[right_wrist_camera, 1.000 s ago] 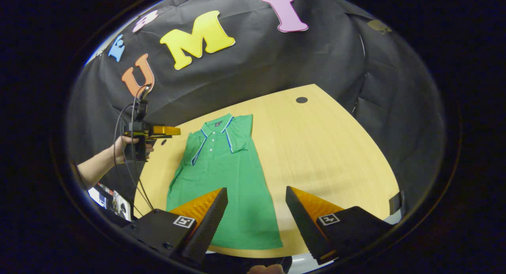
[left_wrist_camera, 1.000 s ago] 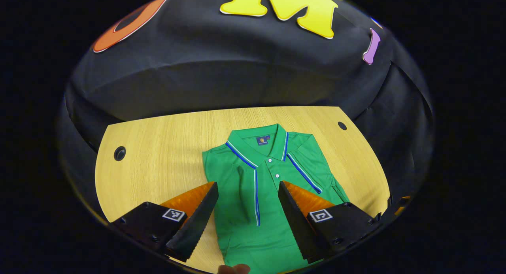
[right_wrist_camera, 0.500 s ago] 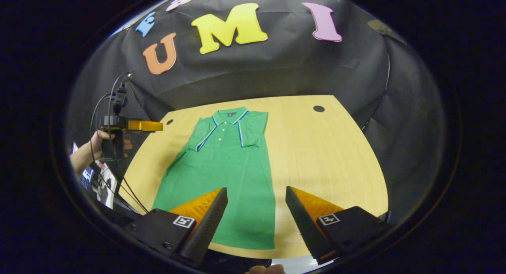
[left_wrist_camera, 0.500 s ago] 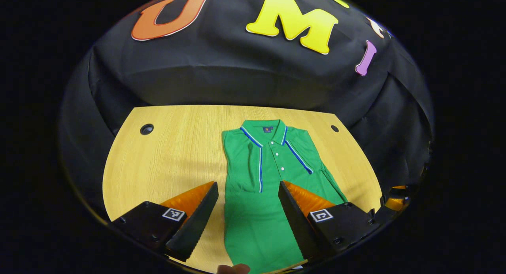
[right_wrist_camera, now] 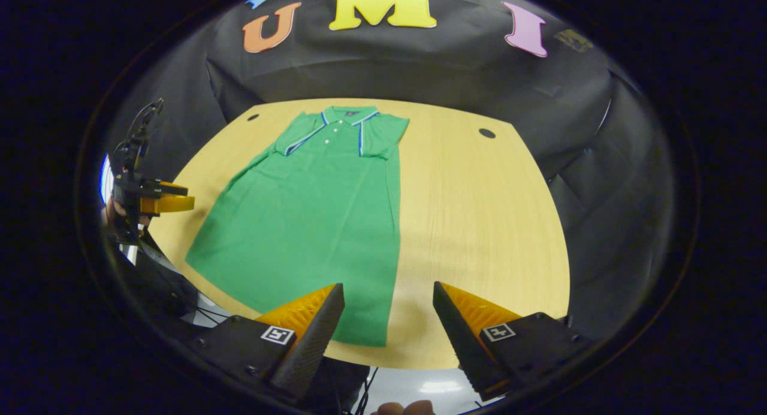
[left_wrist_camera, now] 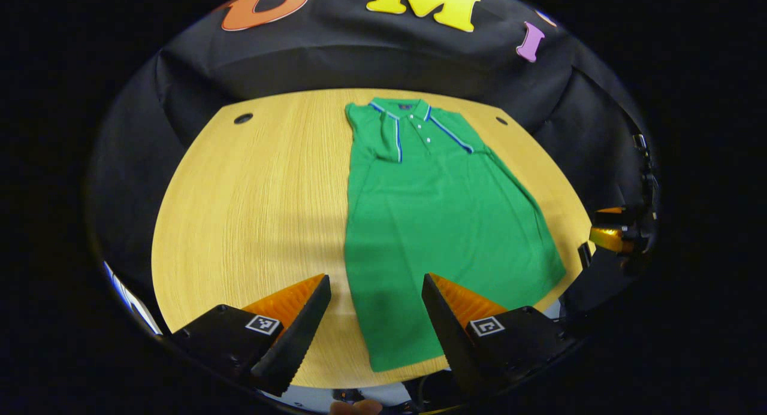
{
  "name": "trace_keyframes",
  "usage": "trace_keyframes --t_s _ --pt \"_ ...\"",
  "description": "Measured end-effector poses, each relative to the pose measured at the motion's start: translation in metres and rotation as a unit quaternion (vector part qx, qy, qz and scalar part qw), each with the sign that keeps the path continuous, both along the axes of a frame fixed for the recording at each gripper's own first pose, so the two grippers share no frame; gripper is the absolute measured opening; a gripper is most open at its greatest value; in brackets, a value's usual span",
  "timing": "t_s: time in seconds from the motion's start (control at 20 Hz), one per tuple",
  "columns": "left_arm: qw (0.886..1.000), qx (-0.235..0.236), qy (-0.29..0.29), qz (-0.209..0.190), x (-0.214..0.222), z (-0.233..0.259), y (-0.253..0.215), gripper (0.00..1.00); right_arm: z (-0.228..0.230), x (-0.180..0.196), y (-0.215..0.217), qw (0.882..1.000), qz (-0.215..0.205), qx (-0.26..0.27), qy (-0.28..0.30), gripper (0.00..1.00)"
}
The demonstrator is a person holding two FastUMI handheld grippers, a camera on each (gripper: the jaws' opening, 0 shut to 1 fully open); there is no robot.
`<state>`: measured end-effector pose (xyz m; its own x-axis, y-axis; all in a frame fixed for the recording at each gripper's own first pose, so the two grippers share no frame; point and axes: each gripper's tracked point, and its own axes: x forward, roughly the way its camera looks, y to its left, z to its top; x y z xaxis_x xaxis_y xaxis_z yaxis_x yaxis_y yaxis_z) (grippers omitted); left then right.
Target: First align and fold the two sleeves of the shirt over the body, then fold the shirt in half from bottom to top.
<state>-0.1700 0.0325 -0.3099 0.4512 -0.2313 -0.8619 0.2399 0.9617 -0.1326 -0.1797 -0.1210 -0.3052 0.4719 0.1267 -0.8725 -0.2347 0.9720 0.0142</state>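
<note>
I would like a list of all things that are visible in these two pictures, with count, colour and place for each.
shirt: one, green with blue and white trim, flat on the table, sleeves folded in, collar at the far end
table: one, light wood, under the shirt
holes: two, dark, in the table's far corners
left gripper: one, open, above the hem's left corner
right gripper: one, open, above the hem's right corner
</note>
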Motion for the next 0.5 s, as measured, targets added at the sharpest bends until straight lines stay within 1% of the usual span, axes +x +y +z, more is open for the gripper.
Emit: trace_keyframes --t_s 0.1,0.3,0.35,0.5 --pt "1.0 0.006 0.019 0.0 -0.028 -0.007 0.002 0.99 -0.009 -0.01 -0.003 1.0 0.006 -0.01 0.01 0.98" --pt "0.999 0.009 0.05 0.015 -0.063 -0.014 0.003 0.99 -0.028 -0.028 -0.006 0.999 0.014 -0.02 0.034 0.98" --pt "0.998 0.005 0.059 0.02 -0.07 -0.017 0.002 1.0 -0.032 -0.032 -0.006 0.999 0.018 -0.023 0.039 0.98" --pt "0.997 0.012 0.073 0.02 -0.087 -0.024 0.002 0.99 -0.044 -0.043 -0.008 0.997 0.036 -0.036 0.05 0.98"
